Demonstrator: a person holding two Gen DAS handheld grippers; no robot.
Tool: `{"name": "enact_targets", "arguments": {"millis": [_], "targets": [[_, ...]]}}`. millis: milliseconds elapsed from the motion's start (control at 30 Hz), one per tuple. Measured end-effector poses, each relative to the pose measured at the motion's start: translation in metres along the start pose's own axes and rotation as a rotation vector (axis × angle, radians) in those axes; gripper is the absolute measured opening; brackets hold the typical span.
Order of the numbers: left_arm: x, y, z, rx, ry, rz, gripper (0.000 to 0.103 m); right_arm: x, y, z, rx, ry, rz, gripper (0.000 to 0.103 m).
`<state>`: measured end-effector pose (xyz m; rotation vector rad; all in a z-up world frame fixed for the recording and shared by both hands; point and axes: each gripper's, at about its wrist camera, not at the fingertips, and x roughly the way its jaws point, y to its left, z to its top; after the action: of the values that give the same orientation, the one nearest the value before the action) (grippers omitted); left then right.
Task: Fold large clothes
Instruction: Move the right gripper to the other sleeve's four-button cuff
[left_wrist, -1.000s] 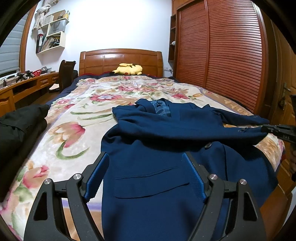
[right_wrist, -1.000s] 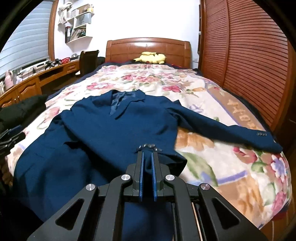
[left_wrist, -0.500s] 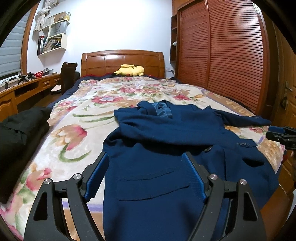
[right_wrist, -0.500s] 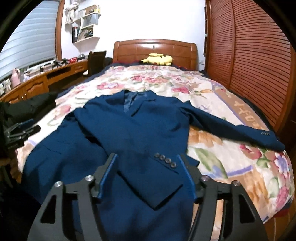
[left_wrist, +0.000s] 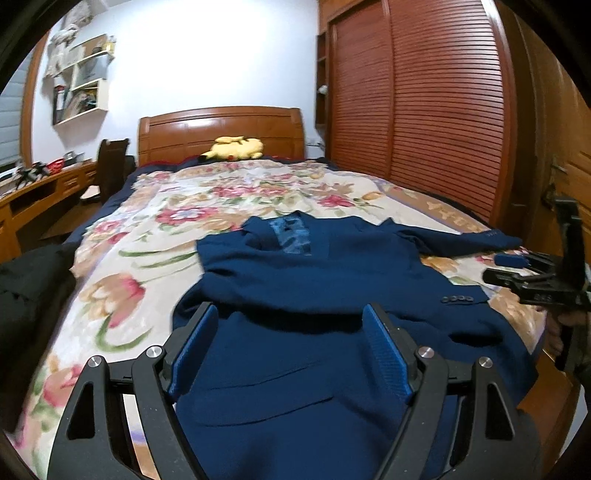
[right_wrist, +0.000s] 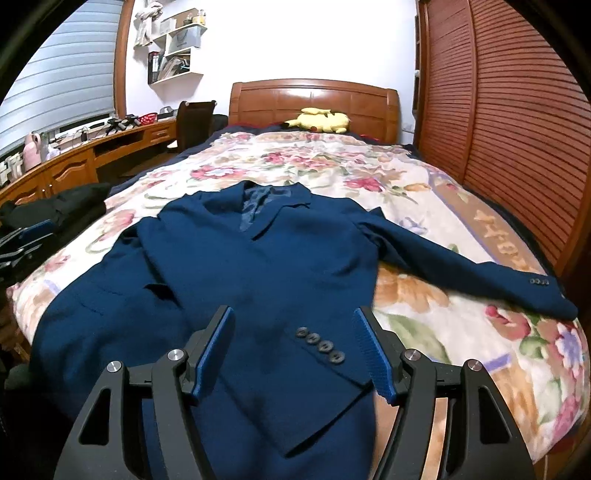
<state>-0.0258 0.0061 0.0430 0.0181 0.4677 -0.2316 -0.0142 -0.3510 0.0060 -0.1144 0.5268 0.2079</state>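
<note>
A dark blue suit jacket (left_wrist: 317, 288) lies front up on the floral bedspread (left_wrist: 122, 288), collar toward the headboard. One sleeve is folded across its body, with the buttoned cuff (right_wrist: 321, 345) near the front. The other sleeve (right_wrist: 469, 269) stretches out to the right. My left gripper (left_wrist: 290, 350) is open and empty above the jacket's lower part. My right gripper (right_wrist: 293, 350) is open and empty just above the folded cuff; it also shows in the left wrist view (left_wrist: 517, 267) at the bed's right side.
A yellow plush toy (right_wrist: 321, 120) lies by the wooden headboard (right_wrist: 314, 99). Black clothes (left_wrist: 29, 284) are piled at the bed's left edge. A slatted wardrobe (right_wrist: 517, 110) stands on the right. A desk (right_wrist: 92, 155) and chair (right_wrist: 194, 120) stand on the left.
My right gripper opened and let go of the sleeve cuff, which now lies across the jacket. It then drew back a little. My left gripper stayed open and rose slightly.
</note>
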Motion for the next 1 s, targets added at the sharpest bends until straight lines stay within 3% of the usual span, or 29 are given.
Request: {"name": "enact_targets", "arguments": {"millis": [633, 1000], "targets": [[0.095, -0.063, 0.045, 0.085, 0.061, -0.124, 0.081, 0.06, -0.112, 0.021, 0.067, 0.056, -0.225, 0.072], [0.114, -0.097, 0.036, 0.138, 0.087, -0.167, 0.081, 0.081, -0.186, 0.03, 0.163, 0.131, -0.391, 0.072]]}}
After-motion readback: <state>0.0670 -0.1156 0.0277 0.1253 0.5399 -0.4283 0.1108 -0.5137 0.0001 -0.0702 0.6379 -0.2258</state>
